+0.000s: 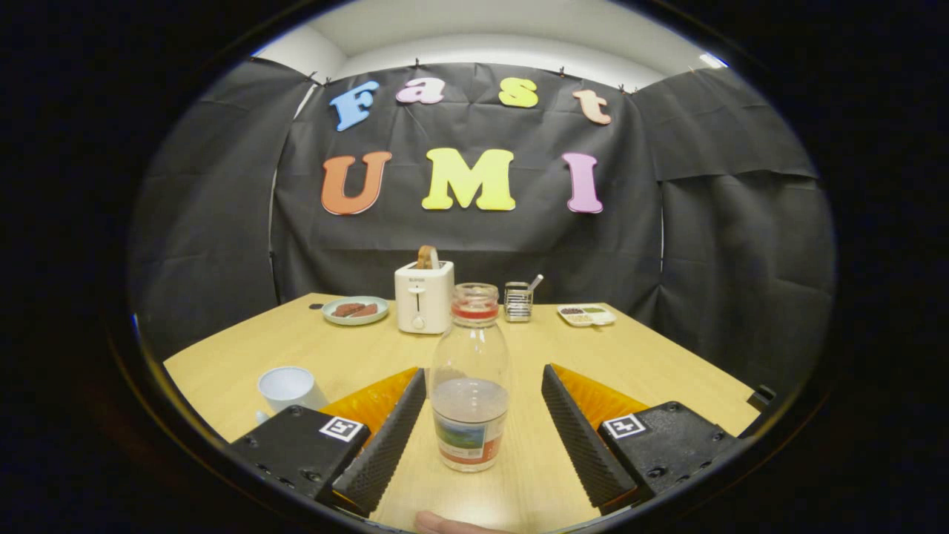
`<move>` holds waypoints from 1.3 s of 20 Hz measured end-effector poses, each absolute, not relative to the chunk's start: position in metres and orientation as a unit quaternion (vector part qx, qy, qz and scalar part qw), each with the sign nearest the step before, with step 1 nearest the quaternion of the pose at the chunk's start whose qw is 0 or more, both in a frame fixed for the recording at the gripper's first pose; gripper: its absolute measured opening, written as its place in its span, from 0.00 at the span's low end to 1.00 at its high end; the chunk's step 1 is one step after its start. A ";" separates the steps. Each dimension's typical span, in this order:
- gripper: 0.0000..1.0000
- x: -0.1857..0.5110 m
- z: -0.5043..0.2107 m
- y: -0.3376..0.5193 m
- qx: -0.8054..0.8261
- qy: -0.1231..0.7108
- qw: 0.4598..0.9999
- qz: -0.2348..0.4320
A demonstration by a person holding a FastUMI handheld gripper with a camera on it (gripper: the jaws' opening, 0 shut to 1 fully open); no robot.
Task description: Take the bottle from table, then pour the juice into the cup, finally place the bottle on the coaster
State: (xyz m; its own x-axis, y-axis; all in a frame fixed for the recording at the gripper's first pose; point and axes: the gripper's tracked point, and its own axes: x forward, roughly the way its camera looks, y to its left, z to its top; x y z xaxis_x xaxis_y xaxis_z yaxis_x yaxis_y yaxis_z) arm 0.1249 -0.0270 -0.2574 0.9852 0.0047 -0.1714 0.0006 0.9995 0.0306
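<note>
The bottle [470, 378] stands upright on the wooden table [652, 363], uncapped and partly filled. The gripper [482, 423] is spread wide; the bottle sits between its fingers, touching neither. A white cup [288, 388] stands left of the bottle; a toaster [423, 297] stands beyond it.

Cup [288, 388] partly behind tongs [483, 386]

The gripper [483, 404] is showing two long fingers [385, 445] with ribbed, sawtooth-textured inner faces, standing apart. Each is sitting on a black block fastened with dark screws and carrying a small square black-and-white marker [340, 428]. A glossy orange ribbed panel [371, 400] is showing behind each finger. A fingertip [445, 523] is peeking beneath.
</note>
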 end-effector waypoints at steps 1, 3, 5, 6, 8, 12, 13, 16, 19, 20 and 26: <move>1.00 0.128 -0.260 -0.025 0.015 0.087 0.996 0.003; 1.00 0.133 -0.267 -0.022 0.012 0.090 0.996 0.004; 1.00 0.138 -0.275 -0.019 0.009 0.092 0.996 0.006; 1.00 0.140 -0.280 -0.020 0.009 0.095 0.995 0.004; 1.00 0.143 -0.287 -0.019 0.009 0.096 0.995 0.005; 1.00 0.153 -0.297 -0.019 0.017 0.096 0.995 0.007; 1.00 0.156 -0.299 -0.021 0.014 0.098 0.995 0.005; 1.00 0.162 -0.305 -0.024 0.014 0.105 0.994 0.000; 1.00 0.168 -0.312 -0.025 0.018 0.118 0.993 -0.002; 1.00 0.169 -0.313 -0.025 0.020 0.120 0.993 0.000; 0.82 0.164 -0.312 -0.031 0.016 0.115 0.993 -0.007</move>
State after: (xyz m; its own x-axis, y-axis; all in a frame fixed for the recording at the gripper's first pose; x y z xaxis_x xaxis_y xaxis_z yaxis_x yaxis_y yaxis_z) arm 0.1644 -0.0314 -0.3118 0.9734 -0.0099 -0.2290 0.0173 0.9994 0.0302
